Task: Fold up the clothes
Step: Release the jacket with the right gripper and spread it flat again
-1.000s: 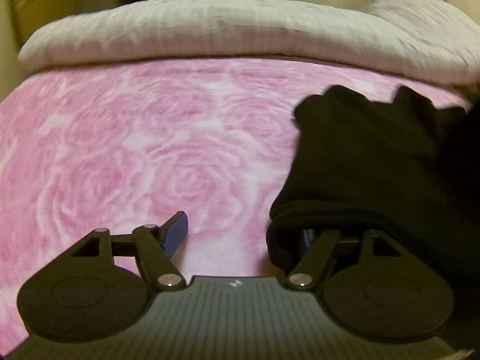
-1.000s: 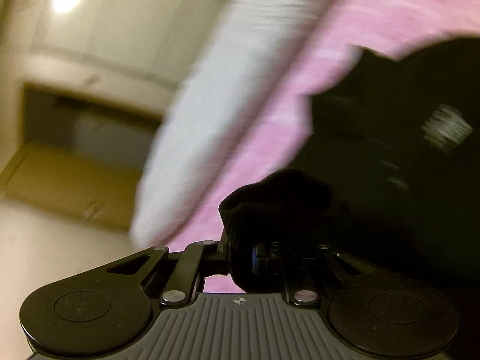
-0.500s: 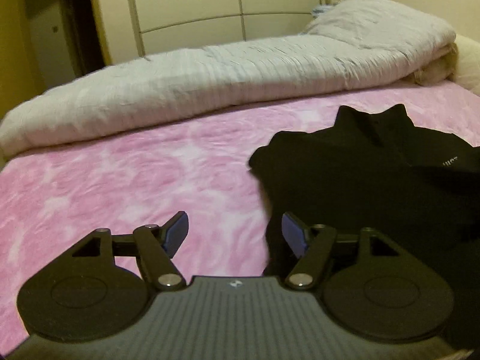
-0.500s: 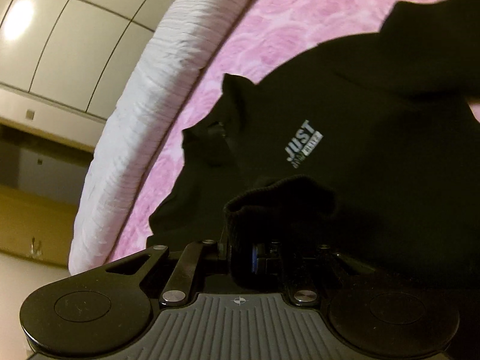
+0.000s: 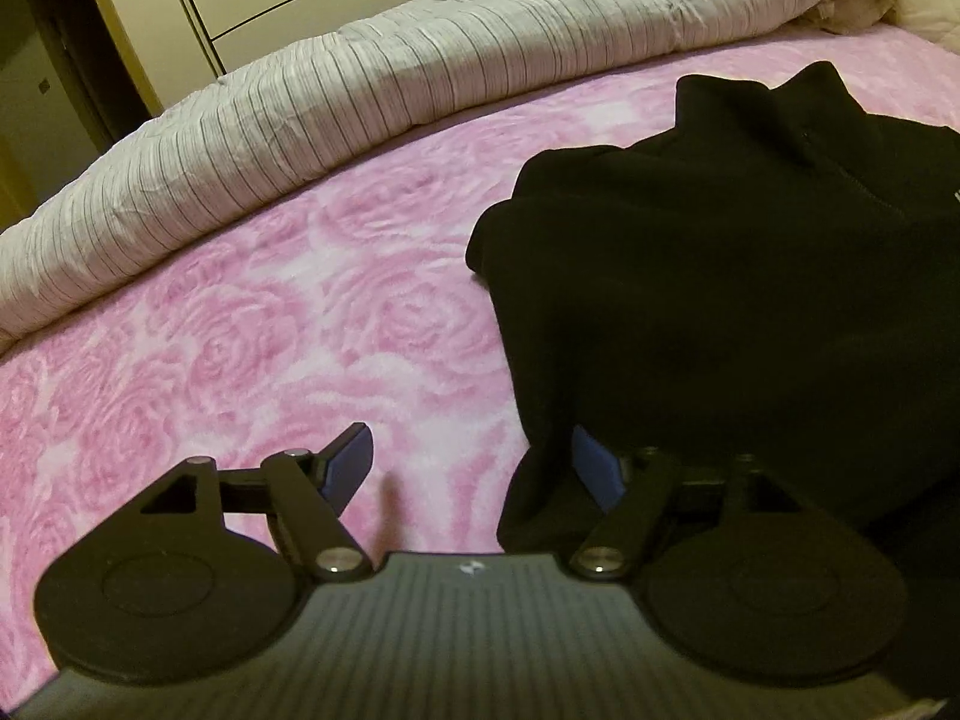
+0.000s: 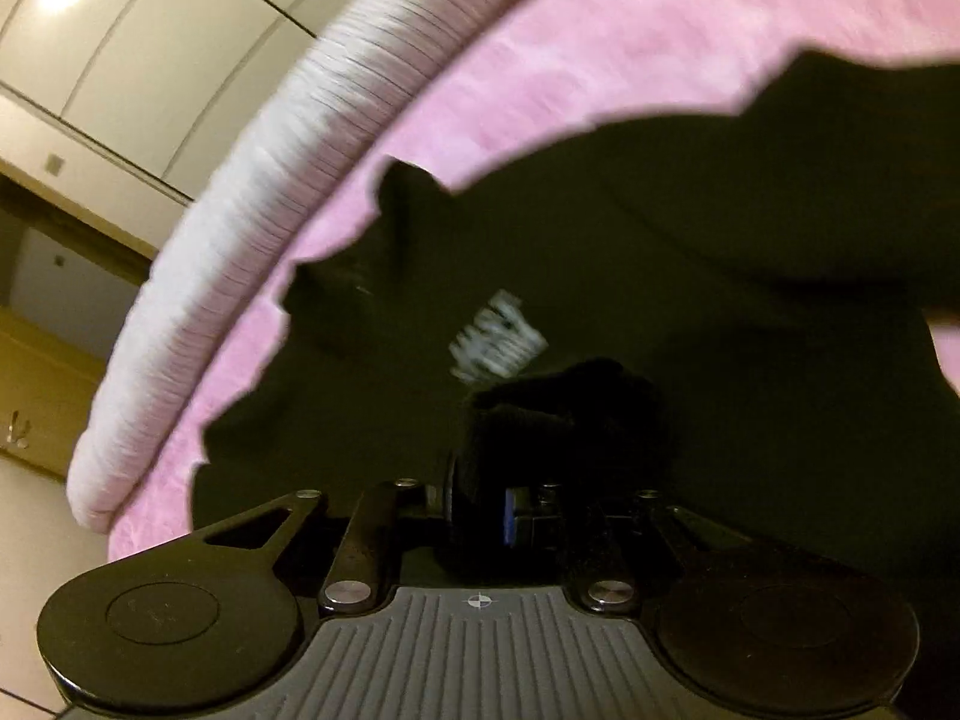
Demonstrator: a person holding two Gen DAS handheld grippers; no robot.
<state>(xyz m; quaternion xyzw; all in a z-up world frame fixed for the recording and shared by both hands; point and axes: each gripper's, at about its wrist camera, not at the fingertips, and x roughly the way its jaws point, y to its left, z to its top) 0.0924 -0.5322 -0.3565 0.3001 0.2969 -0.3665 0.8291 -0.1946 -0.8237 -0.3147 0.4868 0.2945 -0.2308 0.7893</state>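
The left gripper [image 5: 468, 468] was matte black, with two round disc housings flanking a dark grey ribbed plate that bore a small white cross mark at its front edge. Angled black link bars ran forward from silver pivot screws to the fingers [image 5: 351, 459], which carried blue pads. The right gripper [image 6: 522, 516] was of the same build: black discs, ribbed grey plate with a white crosshair mark, silver screws and a strip of blue pad.

Right view motion-blurred: white print [image 6: 497, 341] on black sweater [image 6: 720, 300] unreadable. Bunched fabric hides right claw [image 6: 528, 516] fingertips. Left view: sweater cut off at right edge, covering one left claw [image 5: 474, 468] finger [image 5: 591, 468] partly.
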